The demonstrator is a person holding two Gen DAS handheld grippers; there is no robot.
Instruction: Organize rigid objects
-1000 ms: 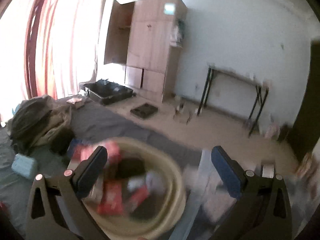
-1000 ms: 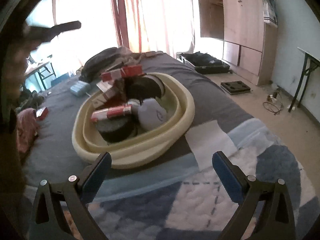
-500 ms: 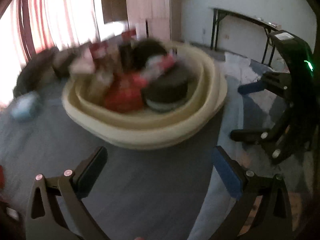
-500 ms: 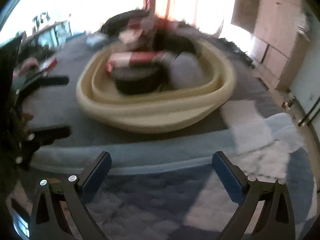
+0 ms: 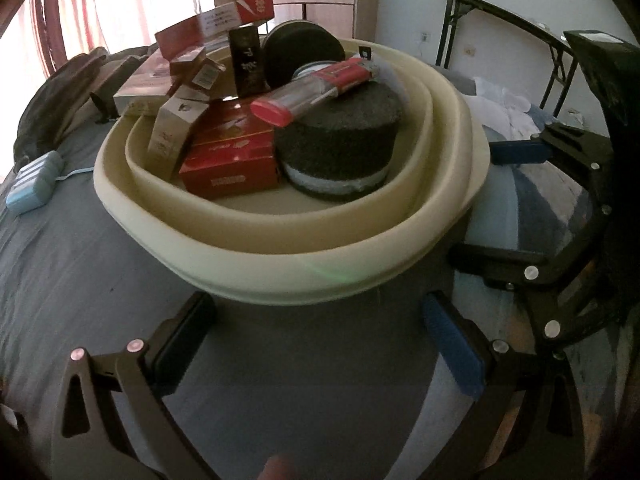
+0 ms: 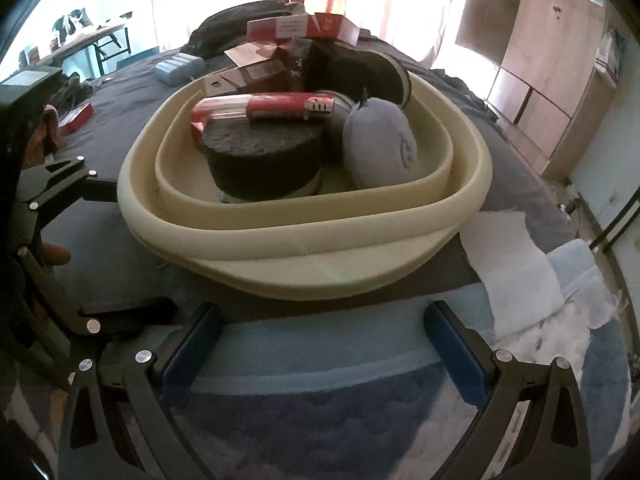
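Two nested cream basins (image 5: 328, 276) (image 6: 304, 268) sit on the bed, filled with red boxes (image 5: 232, 160), brown cartons (image 5: 172, 132), a dark round foam block (image 5: 340, 148) (image 6: 264, 164), a giant red lighter (image 5: 316, 88) (image 6: 264, 110) lying on the block, and a grey pouch (image 6: 380, 148). My left gripper (image 5: 320, 344) is open and empty just in front of the basin. My right gripper (image 6: 320, 344) is open and empty, also just in front of it. Each gripper shows in the other's view, the right one (image 5: 496, 204) and the left one (image 6: 120, 256).
The basin rests on a dark grey sheet (image 5: 80, 264). A blue patterned quilt (image 6: 320, 400) and white cloth (image 6: 512, 264) lie to the right. A light blue case (image 5: 34, 180) lies left of the basin. A dark bag (image 6: 240, 20), wardrobe (image 6: 540, 60) and folding table (image 5: 500, 20) stand beyond.
Both grippers have swung down and closer to the basin, which now fills both views. The left view turned from the room toward the basin. Both stay open.
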